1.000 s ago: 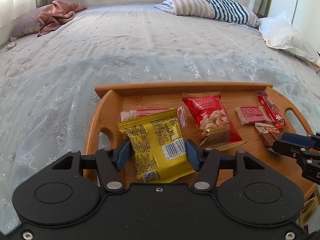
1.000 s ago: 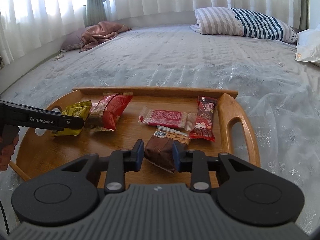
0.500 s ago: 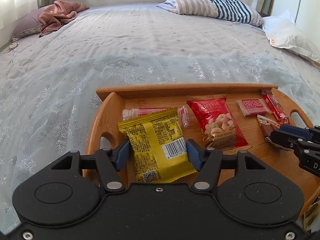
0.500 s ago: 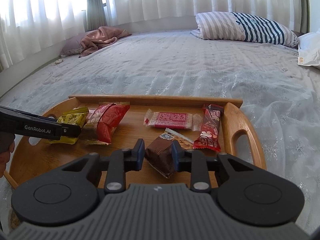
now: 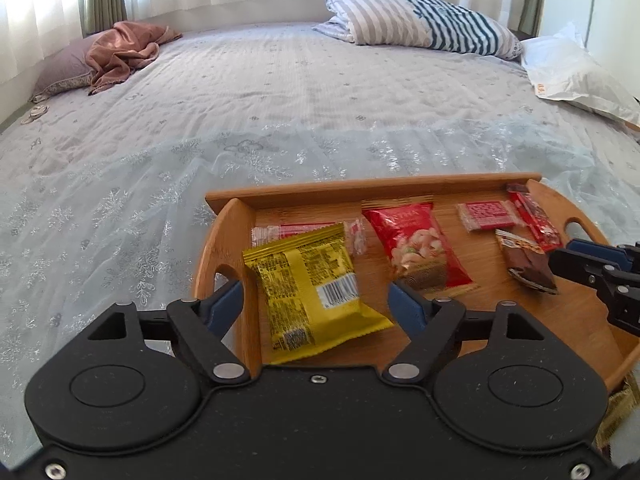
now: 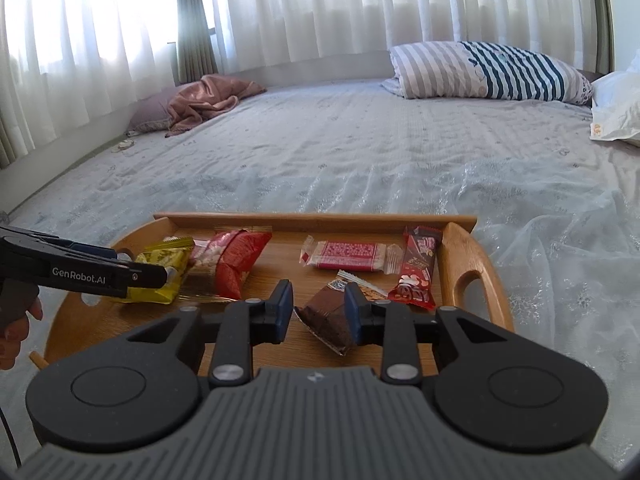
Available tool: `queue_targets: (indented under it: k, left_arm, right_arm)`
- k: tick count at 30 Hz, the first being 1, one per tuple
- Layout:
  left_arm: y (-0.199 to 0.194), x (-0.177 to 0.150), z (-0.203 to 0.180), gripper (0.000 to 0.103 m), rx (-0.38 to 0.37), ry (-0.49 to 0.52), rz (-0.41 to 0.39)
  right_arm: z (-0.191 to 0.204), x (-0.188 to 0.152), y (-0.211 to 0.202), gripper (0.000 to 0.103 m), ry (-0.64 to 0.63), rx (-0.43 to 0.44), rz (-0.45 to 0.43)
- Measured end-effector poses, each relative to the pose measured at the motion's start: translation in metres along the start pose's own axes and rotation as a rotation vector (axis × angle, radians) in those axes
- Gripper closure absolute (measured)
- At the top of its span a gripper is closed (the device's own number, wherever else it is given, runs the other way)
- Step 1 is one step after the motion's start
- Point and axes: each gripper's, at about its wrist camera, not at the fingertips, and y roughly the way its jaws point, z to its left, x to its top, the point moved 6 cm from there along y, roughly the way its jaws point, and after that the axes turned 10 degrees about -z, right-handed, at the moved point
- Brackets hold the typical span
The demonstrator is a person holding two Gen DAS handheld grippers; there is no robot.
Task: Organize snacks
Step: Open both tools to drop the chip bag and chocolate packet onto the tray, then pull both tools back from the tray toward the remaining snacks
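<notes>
A wooden tray lies on the bed with several snacks in it. My left gripper hangs over the tray's left end, jaws opening, blue pads clear of the yellow packet lying between them. It rests partly on a thin red packet. My right gripper is over the tray's right half, jaws opening, the brown snack loose between its pads. A red nut bag, a red wafer pack and a red bar lie beyond.
A grey patterned bedspread surrounds the tray. A striped pillow, a pink cloth and a white bag lie far off. A hand holds the left gripper's handle. A gold wrapper shows beyond the tray's near right edge.
Both grippers' jaws have widened. The yellow packet and the brown snack, gripped before, now lie free on the tray. Both cameras have drawn back a little.
</notes>
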Motion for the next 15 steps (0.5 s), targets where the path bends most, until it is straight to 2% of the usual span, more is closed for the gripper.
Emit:
queue_targets:
  k: [3,7,15]
  left_arm:
    - [-0.018,-0.002,-0.006,0.018,-0.009,0.008,-0.015]
    - [-0.047,-0.011,-0.014,0.013,-0.028,-0.007,-0.040]
    - [-0.095,-0.051,-0.035,0.009,-0.068,-0.026,-0.071]
  right_arm:
    - [0.001,0.003,-0.014,0.048,-0.005,0.002,-0.019]
    - [0.000,0.002,-0.032,0.041,-0.011,-0.001,-0.036]
    - [-0.004,-0.015,-0.068,0.031,-0.027,-0.008,-0.063]
